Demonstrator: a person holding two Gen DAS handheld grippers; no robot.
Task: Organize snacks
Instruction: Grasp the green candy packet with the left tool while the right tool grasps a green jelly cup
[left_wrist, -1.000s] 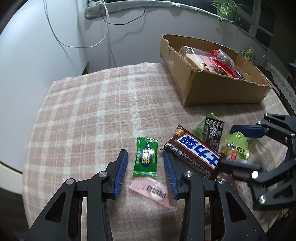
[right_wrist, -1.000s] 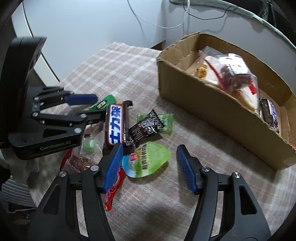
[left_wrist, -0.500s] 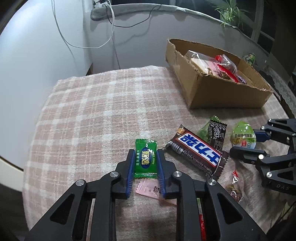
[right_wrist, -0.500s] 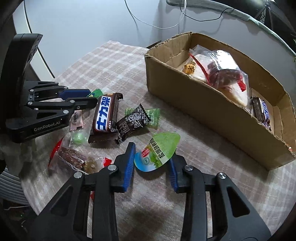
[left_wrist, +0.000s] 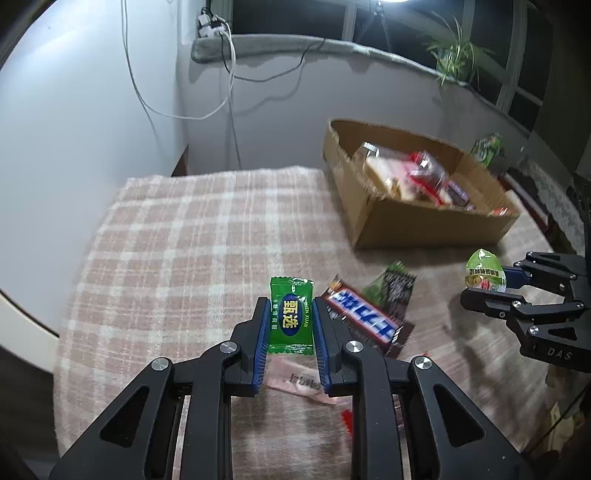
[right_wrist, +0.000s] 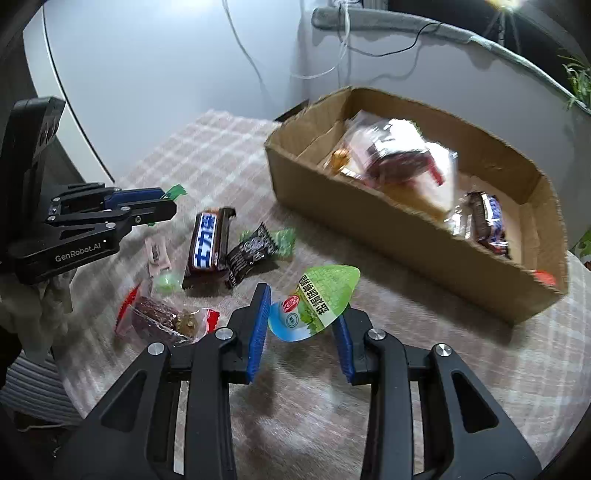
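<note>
1. Green candy sachet (left_wrist: 290, 319) pinched between the blue pads of the left hand-held gripper (left_wrist: 289, 334), lifted clear of the checked table (left_wrist: 192, 240); closed on both long edges, label facing up.
2. Green-lidded jelly cup (right_wrist: 314, 302) clamped in the right hand-held gripper (right_wrist: 300, 328), tilted, also off the table.
3. Likely very light, both: sachet soft and crinkly, prone to slip or twist; cup stiffer, but foil lid slick. Best held across the middle, gently.
4. Still loose on the table: Snickers bar (right_wrist: 207, 243), black wrapped sweet (right_wrist: 251, 253), pink sachet (right_wrist: 157, 254), clear pack with red ends (right_wrist: 162, 319).
5. Cardboard box (right_wrist: 369, 218) far right, already holding several snacks; near wall to be cleared on the way in.
</note>
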